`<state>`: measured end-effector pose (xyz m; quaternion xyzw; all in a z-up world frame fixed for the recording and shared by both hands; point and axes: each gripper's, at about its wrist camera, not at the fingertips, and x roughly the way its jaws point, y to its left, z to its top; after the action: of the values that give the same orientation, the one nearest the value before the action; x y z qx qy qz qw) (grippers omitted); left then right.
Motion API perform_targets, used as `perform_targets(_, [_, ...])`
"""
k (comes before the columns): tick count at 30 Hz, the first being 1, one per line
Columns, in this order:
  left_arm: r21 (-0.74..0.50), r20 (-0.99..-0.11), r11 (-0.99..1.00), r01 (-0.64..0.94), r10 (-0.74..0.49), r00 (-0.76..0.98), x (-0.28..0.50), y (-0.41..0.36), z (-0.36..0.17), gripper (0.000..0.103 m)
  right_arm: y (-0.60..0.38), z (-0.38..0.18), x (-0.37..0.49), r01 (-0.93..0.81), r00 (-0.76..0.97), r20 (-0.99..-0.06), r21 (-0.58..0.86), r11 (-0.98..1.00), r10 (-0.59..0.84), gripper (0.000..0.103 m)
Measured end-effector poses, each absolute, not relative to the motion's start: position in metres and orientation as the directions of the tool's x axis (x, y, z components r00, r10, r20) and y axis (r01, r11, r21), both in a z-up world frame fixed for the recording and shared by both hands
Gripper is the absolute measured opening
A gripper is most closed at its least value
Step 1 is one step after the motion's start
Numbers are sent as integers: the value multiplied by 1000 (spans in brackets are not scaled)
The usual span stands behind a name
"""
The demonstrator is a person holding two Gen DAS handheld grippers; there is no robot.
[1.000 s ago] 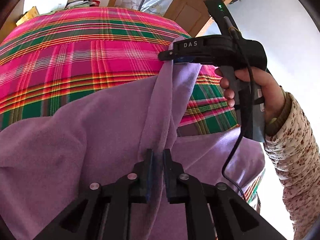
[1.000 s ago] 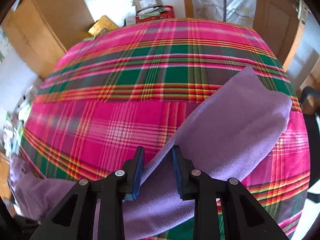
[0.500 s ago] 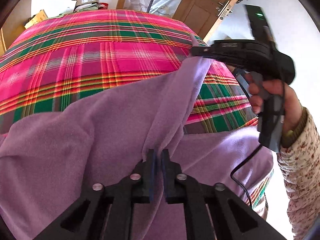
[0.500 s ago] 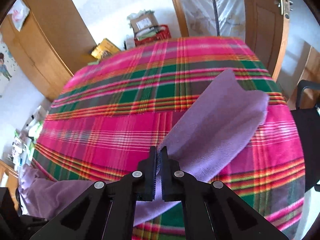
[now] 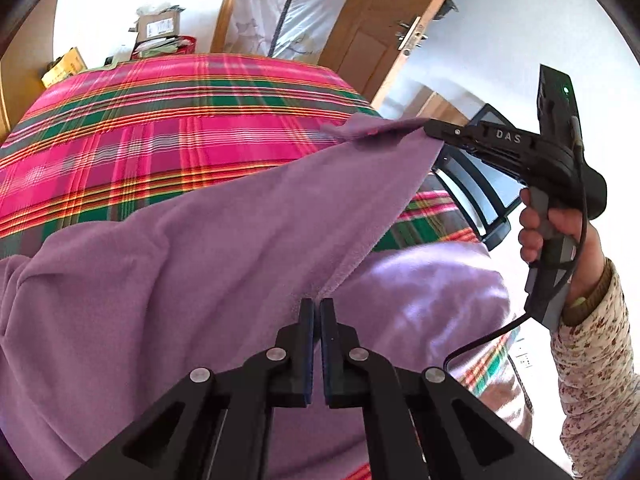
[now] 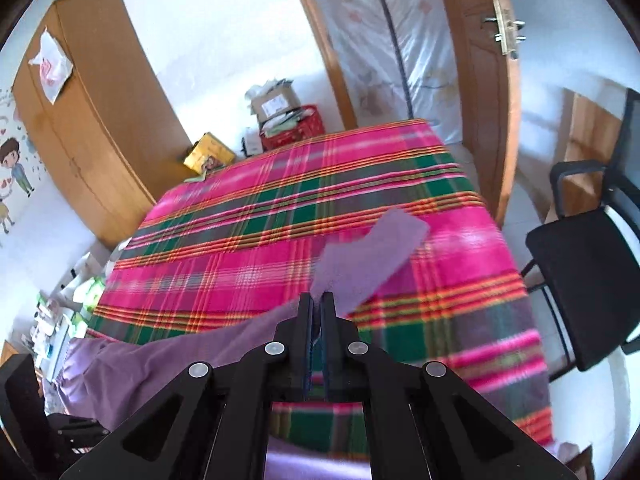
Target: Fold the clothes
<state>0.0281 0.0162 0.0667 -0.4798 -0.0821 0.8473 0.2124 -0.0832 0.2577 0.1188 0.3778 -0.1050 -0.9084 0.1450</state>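
A purple fleece garment (image 5: 192, 264) hangs lifted over a bed with a pink and green plaid cover (image 5: 168, 120). My left gripper (image 5: 317, 308) is shut on an edge of the garment near the bottom of the left wrist view. My right gripper (image 5: 434, 130), held by a hand (image 5: 560, 224) in a floral sleeve, is shut on another part of the fabric up and to the right, and the cloth stretches taut between the two. In the right wrist view the right gripper (image 6: 317, 300) pinches the purple garment (image 6: 368, 256), whose free end flaps beyond the tips over the plaid cover (image 6: 280, 224).
A black office chair (image 6: 588, 280) stands right of the bed. A wooden door (image 6: 476, 80) and a plastic-wrapped panel (image 6: 400, 40) are behind it. A wooden wardrobe (image 6: 88, 120) stands at left. Cardboard boxes and a red basket (image 6: 292, 124) sit past the bed's far end.
The right gripper closed on the garment and rose up and to the right, pulling the fabric taut. Both grippers lifted higher above the bed; more of the room shows.
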Motion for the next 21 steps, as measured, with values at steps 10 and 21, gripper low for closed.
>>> perform_targets(10, [-346, -737, -865, -364, 491, -464, 66, 33, 88, 3, 289, 138, -12, 149, -758, -576, 305, -941, -307, 3])
perform_targets(21, [-361, -752, -854, -375, 505, -425, 88, 51, 74, 3, 321, 111, 40, 76, -782, -573, 306, -949, -247, 3])
